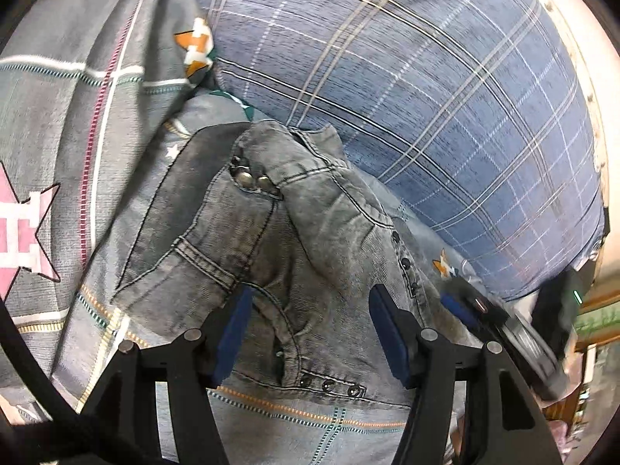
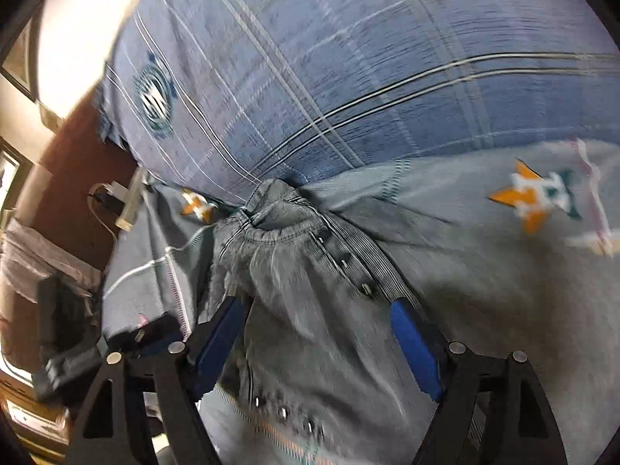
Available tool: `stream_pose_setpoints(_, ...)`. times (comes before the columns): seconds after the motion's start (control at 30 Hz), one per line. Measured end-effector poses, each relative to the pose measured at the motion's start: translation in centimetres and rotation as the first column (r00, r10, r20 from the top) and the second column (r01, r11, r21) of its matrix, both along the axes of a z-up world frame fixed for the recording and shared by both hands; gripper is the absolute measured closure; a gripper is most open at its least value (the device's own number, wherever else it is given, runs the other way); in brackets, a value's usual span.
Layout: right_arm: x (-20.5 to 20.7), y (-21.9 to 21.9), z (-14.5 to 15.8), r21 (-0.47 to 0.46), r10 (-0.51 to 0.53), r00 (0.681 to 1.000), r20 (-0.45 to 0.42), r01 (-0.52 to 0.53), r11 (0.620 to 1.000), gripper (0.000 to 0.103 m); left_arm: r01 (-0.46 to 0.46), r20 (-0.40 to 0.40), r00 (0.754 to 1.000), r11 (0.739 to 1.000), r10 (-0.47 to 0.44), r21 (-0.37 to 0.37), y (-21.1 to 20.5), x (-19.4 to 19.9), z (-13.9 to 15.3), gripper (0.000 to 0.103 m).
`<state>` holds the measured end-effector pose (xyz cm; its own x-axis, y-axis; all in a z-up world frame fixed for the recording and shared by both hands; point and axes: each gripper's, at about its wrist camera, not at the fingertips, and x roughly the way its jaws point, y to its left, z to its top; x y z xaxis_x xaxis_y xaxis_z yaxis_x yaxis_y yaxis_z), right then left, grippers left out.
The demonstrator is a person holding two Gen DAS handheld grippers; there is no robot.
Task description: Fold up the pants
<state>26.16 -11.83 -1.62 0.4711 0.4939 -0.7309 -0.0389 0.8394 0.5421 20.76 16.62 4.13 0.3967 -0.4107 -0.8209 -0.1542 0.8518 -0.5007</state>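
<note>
A bed fills both views, spread with a grey patterned bedsheet (image 1: 58, 124) printed with pink and orange star motifs and thin coloured stripes; against it rests a large blue plaid pillow (image 1: 426, 97), its check lines running white, tan and black, with a round dark-green emblem (image 2: 153, 100) visible in the right wrist view. The faded grey denim pants (image 1: 279, 240) lie bunched on the sheet just in front of the pillow, the waistband end touching the pillow's lower edge; metal rivets (image 1: 252, 182) and dark stitched seams show on the folds. The left gripper (image 1: 310, 333), black with blue pads, stands with its jaws spread wide, the denim lying between and beneath them; whether either pad touches the cloth cannot be told. The right gripper (image 2: 321, 341), of the same build, likewise has its jaws apart over the pants (image 2: 310, 290), this view being blurred. In the left wrist view the right gripper (image 1: 500, 325) appears at the lower right, beside the denim. A reddish-brown headboard (image 2: 73, 178) and a white cable (image 2: 116, 201) sit at the left of the right wrist view.
</note>
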Motion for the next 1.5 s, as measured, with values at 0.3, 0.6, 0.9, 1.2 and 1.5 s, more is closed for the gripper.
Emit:
stream_pose_setpoints(0.3,10.4,3.4,-4.9,-0.077,0.05,0.979,-0.197,-0.067,0.995,0.048,-0.014,-0.026,1.0,0.998,0.012,-0.053,2.1,0.6,-0.5,0.04)
stream_pose_setpoints(0.6,5.2,7.9,0.5,-0.086,0.206,0.978,0.017,-0.204,0.975,0.103,-0.048,-0.024,0.999,0.998,0.047,-0.046,3.4,0.7,-0.5,0.04)
stream_pose_setpoints(0.9,3.9,5.3,0.9,0.006,0.168,0.986,-0.001,-0.168,0.986,0.102,-0.035,-0.026,0.999,0.999,0.034,-0.038,2.4,0.9,-1.5,0.035)
stream_pose_setpoints(1.2,8.2,3.3,-3.9,-0.086,0.115,0.984,-0.139,-0.127,0.988,0.094,0.008,-0.052,0.999,0.998,-0.011,-0.057,0.5,2.0,-2.7,0.033)
stream_pose_setpoints(1.5,7.1,2.6,-4.9,-0.052,0.119,0.988,-0.093,-0.125,0.991,0.093,0.004,-0.041,0.999,0.999,-0.006,-0.036,0.4,1.6,-2.5,0.033)
